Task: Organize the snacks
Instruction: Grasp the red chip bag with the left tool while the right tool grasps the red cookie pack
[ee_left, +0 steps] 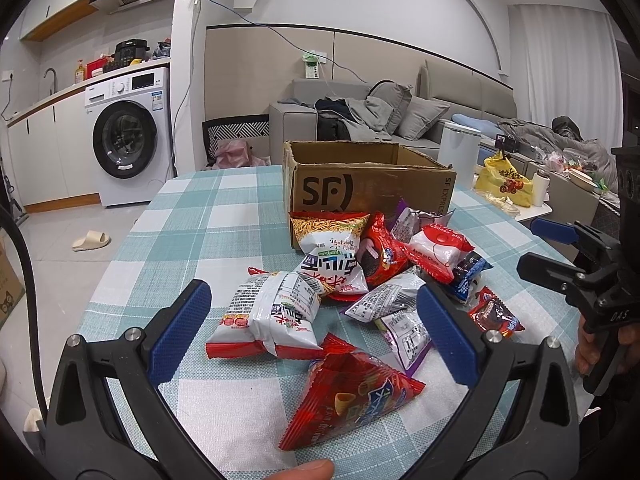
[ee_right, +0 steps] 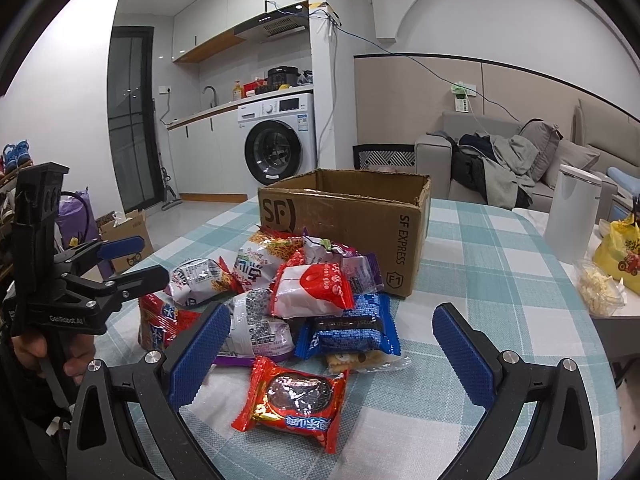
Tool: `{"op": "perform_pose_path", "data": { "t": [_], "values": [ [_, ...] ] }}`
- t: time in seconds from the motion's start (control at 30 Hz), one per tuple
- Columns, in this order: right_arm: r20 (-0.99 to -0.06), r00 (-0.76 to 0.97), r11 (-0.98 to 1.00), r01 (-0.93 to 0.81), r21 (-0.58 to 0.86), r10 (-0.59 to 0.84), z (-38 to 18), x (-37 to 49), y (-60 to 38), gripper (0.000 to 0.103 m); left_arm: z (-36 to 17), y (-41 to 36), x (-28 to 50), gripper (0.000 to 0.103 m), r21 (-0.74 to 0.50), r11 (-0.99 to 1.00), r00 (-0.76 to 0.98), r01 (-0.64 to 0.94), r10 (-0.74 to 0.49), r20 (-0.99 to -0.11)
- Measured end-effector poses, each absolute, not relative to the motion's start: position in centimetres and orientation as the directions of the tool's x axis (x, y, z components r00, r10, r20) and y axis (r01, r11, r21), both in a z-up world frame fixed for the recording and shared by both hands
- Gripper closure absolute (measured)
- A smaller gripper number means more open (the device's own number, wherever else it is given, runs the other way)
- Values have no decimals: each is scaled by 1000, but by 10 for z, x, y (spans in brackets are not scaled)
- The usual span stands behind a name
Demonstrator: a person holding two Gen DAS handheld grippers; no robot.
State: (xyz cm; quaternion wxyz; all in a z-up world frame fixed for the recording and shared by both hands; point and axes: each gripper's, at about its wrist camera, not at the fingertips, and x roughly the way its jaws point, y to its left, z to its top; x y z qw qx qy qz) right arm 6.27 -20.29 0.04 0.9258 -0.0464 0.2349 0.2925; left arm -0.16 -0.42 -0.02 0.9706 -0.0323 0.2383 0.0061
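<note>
Nearest, before the box (ee_right: 344, 216), both grippers hover wide open, empty: left gripper (ee_left: 316, 332) over a noodle packet (ee_left: 272, 316), right gripper (ee_right: 332, 344) above a red cookie packet (ee_right: 294, 400). Snacks (ee_right: 304, 292) lie heaped against the box, printed "SF EXPRESS".

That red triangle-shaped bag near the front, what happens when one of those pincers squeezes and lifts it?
The red bag looks puffed with air, so it would probably dent and crinkle rather than stay stiff. Its glossy film may slip between the left tool pads. It seems light for its size, and the snacks pictured on it could crush under a hard squeeze.
</note>
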Motion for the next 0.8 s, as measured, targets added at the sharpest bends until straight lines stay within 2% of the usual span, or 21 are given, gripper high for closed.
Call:
{"op": "perform_pose_path", "data": {
  "t": [0.37, 0.63, 0.8],
  "values": [
    [-542, 700, 849, -527, 48, 465, -5, 76, -201, 0, 12, 0, -4, 1, -77, 997, 872, -24, -17, -490],
    [-631, 617, 828, -556, 76, 471, -13, 76, -193, 0, 0, 6, -4, 1, -129, 992, 822, -9, -66, -565],
    [-680, 573, 816, -575, 63, 457, -24, 75, -183, 0, -10, 0, -1, 1, -111, 994, 793, 6, -72, -605]
  ]
}}
